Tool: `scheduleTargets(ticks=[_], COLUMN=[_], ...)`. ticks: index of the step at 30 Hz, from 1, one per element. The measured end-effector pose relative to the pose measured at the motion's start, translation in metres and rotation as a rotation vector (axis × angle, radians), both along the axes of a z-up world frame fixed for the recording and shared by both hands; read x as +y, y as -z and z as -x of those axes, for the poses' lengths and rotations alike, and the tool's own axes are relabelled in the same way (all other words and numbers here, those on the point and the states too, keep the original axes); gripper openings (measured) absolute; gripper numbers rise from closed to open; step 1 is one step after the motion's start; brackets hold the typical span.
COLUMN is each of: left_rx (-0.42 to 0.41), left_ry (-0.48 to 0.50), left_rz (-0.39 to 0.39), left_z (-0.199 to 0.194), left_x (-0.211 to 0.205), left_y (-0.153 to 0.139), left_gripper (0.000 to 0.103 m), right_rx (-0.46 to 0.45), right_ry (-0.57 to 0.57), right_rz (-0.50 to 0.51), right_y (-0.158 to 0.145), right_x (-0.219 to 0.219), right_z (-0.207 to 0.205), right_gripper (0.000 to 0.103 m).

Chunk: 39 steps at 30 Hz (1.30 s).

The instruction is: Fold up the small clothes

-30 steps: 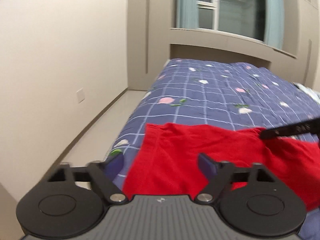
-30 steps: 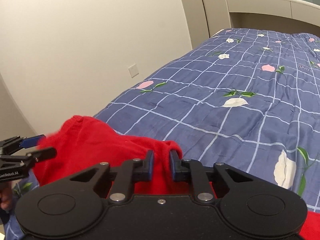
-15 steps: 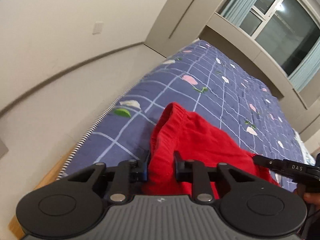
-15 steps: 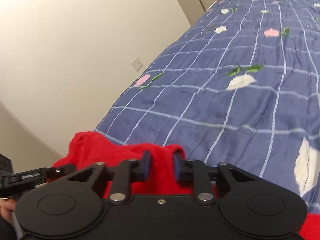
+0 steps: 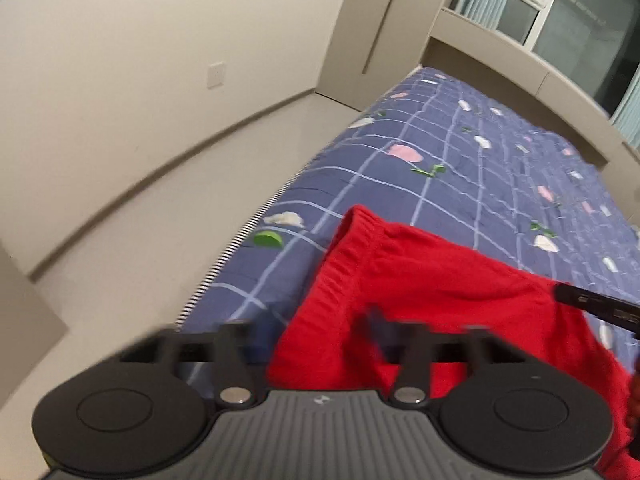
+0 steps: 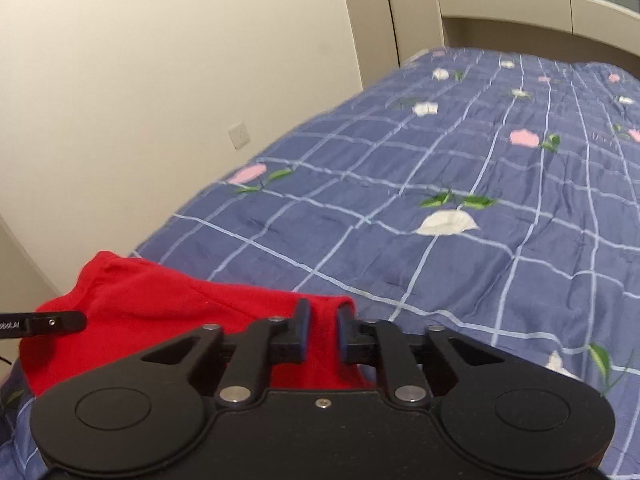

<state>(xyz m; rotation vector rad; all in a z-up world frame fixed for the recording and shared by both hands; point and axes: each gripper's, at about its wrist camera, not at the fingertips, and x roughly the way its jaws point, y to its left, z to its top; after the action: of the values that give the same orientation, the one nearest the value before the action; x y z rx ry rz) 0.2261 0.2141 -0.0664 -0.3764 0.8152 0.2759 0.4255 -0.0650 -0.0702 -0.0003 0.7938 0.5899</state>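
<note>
Altogether, two opening hand-held grippers, left [image 5: 316, 334] and right [image 6: 320, 330], one red garment [image 5: 432, 292].

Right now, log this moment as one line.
left gripper: opening, astride red shorts edge | right gripper: opening, shorts between fingers | shorts on bed

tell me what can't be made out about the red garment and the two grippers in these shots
- Red garment: its near part is hidden behind the gripper bodies in both wrist views, so its type and fold state can't be told.
- Left gripper: jaws opening and motion-blurred; the pads' contact with the cloth is unclear.
- Right gripper: jaws opening, cloth between them; whether the pads press is unclear.
- Bed: far end cut off by the frame edge.
</note>
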Motion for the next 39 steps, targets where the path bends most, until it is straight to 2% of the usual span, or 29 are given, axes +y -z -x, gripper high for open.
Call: scheduleTargets(ticks=[1,3,4,5,6,8,10,12,14,16,19,22,25,28,33,35,39], left_rx=[0.002,-0.003,-0.002,-0.001,-0.004,-0.015,0.016,0.092,0.137,0.124,0.146,0.173,0.194,0.183,0.106,0.071,0.018], left_ry=[-0.015,-0.006,0.01,0.022,0.032,0.077,0.122,0.135,0.147,0.132,0.089,0.058,0.02,0.025,0.087,0.137,0.274], left_rz=[-0.029,-0.089,-0.117,-0.149,-0.184,-0.247,-0.316,-0.383,-0.415,-0.383,-0.305,-0.318,-0.357,-0.372,-0.368,-0.341,-0.289], left_z=[0.002,0.006,0.007,0.01,0.012,0.013,0.013,0.01,0.009,0.011,0.009,0.007,0.008,0.019,0.027,0.027,0.019], left_x=[-0.003,-0.013,-0.02,-0.029,-0.04,-0.06,-0.078,-0.09,-0.095,-0.092,-0.083,-0.087,-0.1,-0.119,-0.17,-0.195,-0.251], left_y=[-0.004,-0.01,-0.012,-0.014,-0.015,-0.015,-0.007,0.003,0.014,0.015,0.013,0.011,0.006,-0.001,-0.018,-0.022,-0.026], left_gripper=[0.091,0.093,0.094,0.099,0.102,0.102,0.102,0.102,0.102,0.103,0.103,0.102,0.102,0.102,0.102,0.102,0.102], right_rx=[-0.033,-0.09,-0.111,-0.134,-0.157,-0.18,-0.159,-0.13,-0.109,-0.075,-0.058,-0.046,-0.076,-0.079,-0.083,-0.08,-0.119], right_ry=[0.002,-0.019,-0.02,-0.017,-0.014,-0.007,0.034,0.096,0.181,0.285,0.393,0.483,0.634,0.797,0.993,1.009,0.979], right_rz=[0.021,0.051,0.076,0.106,0.129,0.157,0.203,0.255,0.282,0.272,0.223,0.128,0.195,0.118,-0.05,-0.138,-0.167], right_y=[-0.004,-0.01,-0.011,-0.011,-0.011,-0.008,-0.001,0.008,0.014,0.017,0.017,0.013,0.01,0.006,0.011,0.018,0.023], right_x=[-0.004,-0.014,-0.018,-0.023,-0.028,-0.042,-0.06,-0.084,-0.12,-0.164,-0.228,-0.287,-0.33,-0.382,-0.441,-0.454,-0.455], right_z=[0.01,0.038,0.052,0.065,0.078,0.104,0.121,0.133,0.145,0.155,0.169,0.181,0.192,0.204,0.226,0.233,0.235], right_gripper=[0.064,0.067,0.072,0.084,0.089,0.099,0.099,0.099,0.101,0.102,0.102,0.102,0.102,0.102,0.102,0.102,0.103])
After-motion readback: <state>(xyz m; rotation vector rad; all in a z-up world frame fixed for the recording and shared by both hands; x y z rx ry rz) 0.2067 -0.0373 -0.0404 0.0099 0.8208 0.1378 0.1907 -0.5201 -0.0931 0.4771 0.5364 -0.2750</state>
